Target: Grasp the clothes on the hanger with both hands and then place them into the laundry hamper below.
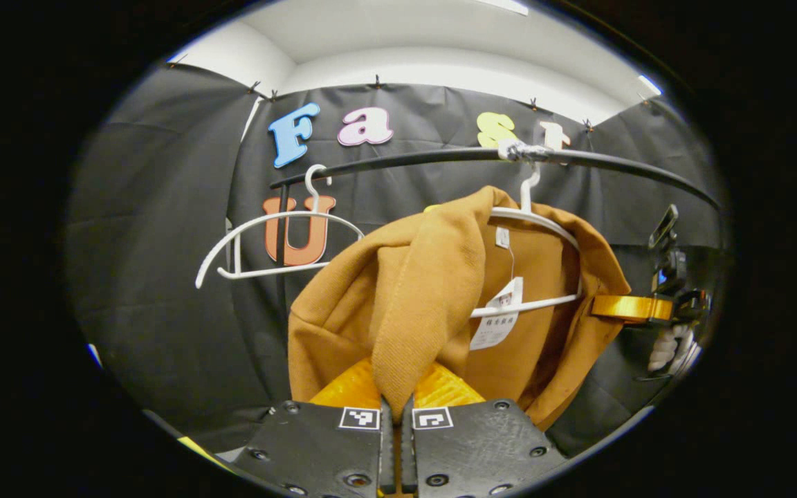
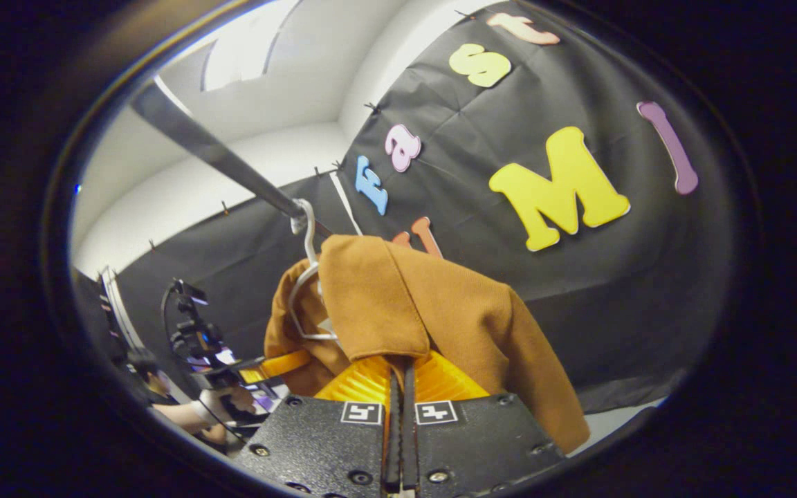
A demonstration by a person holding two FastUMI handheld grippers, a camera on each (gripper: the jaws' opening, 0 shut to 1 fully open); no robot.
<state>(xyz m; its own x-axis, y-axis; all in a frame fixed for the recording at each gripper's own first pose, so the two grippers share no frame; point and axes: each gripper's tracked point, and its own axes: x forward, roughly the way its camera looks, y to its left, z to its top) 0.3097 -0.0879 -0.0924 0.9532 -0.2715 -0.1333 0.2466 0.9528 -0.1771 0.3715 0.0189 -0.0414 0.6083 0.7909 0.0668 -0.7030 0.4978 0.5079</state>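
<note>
Brown garment is clamped tight in both left claw and right claw.

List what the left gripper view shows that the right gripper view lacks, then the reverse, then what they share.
Left gripper view alone: an empty white hanger on the rail and a paper tag inside the brown garment.
Right gripper view alone: a person's hand holding the left gripper.
Shared: the brown garment pinched in each view's own fingers, its white hanger and the black rail.

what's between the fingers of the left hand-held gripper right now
A fold of the brown garment, pinched between the left hand-held gripper fingers, as the left gripper view shows.
</note>
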